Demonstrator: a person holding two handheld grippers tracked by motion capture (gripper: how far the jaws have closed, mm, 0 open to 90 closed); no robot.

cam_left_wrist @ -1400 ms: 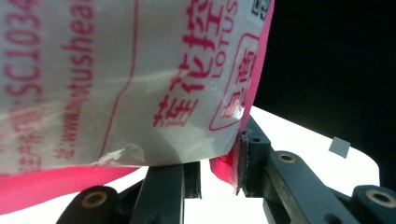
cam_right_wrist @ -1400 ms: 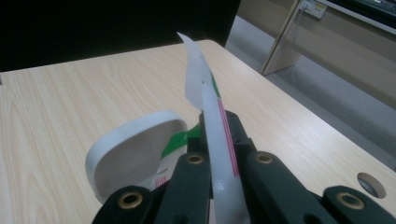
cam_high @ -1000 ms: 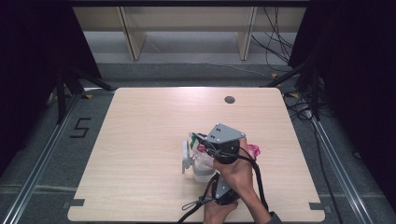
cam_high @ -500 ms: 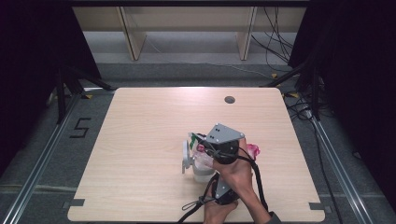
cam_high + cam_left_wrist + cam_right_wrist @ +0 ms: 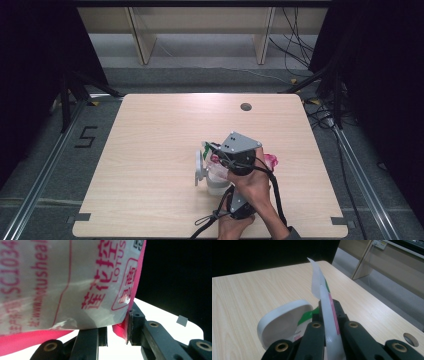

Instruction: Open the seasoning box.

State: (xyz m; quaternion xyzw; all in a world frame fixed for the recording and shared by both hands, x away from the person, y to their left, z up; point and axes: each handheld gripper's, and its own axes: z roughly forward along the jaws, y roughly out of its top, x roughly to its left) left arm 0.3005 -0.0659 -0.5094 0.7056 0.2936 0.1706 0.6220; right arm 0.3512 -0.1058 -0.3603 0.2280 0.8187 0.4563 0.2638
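Observation:
A wipes pack, white with pink print and a pink edge [image 5: 62, 285], sits at the table's near middle [image 5: 270, 161]. Its round white flip lid [image 5: 284, 320] stands open on the left side [image 5: 200, 167]. My left gripper [image 5: 117, 330] comes up from the table's near edge under the hands [image 5: 239, 204] and is shut on the pack's pink edge. My right gripper [image 5: 329, 312], with the grey plate on top [image 5: 212, 152], is shut on a thin white flap [image 5: 319, 285] with green and red marks that rises from the pack's opening.
The pale wooden table [image 5: 160, 130] has a round cable hole [image 5: 245, 106] near its far edge, also at the right [image 5: 409, 338]. Shelf legs [image 5: 140, 40] stand on the floor behind. Cables trail from the grippers over the near edge [image 5: 210, 220].

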